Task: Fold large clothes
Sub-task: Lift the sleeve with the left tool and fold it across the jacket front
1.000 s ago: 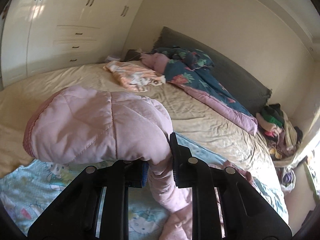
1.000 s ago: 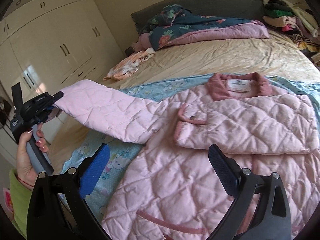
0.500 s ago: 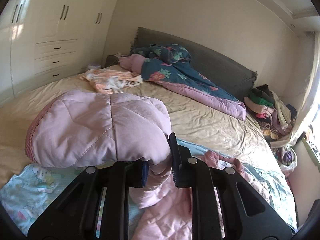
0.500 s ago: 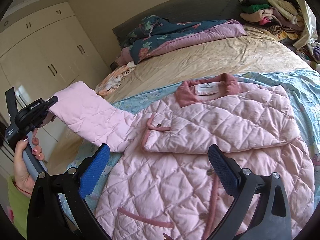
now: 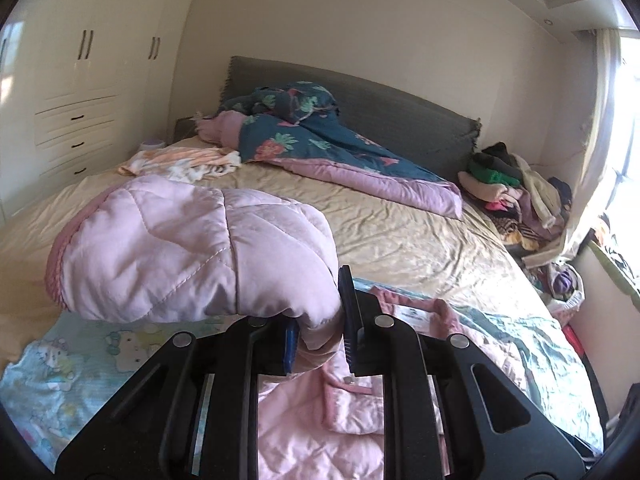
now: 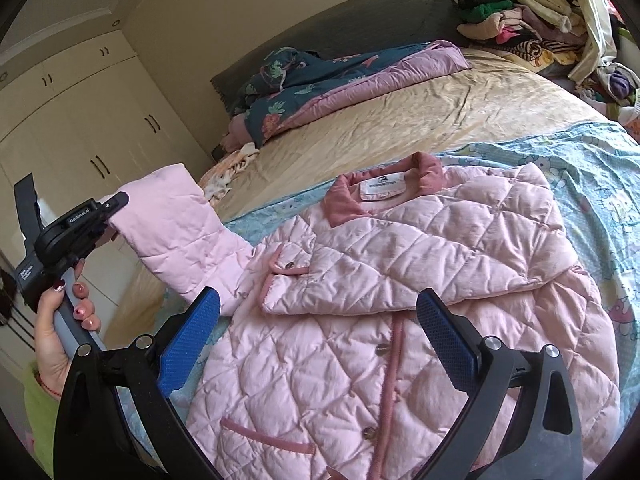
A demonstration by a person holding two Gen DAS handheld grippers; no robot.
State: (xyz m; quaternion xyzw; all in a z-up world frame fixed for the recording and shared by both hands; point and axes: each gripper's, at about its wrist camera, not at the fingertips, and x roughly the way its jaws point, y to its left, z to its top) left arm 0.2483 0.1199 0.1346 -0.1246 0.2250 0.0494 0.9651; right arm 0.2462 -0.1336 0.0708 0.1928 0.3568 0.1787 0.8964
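The jacket point(image 6: 400, 320) lies on a sheet point(image 6: 592, 184) spread over the bed point(image 6: 420, 120), filling the centre and lower right of the right wrist frame. One sleeve point(image 6: 432, 252) is folded across its chest; the other sleeve point(image 6: 180, 236) stretches to the left edge, lifted off the bed in the left gripper point(image 6: 114, 202). The right gripper point(image 6: 316, 336) sits at the bottom, over the jacket. A quilt point(image 6: 340, 76) lies behind, toward the headboard point(image 6: 340, 24) at top centre. A clothes pile point(image 6: 520, 8) sits upper right, a wardrobe point(image 6: 80, 120) upper left.
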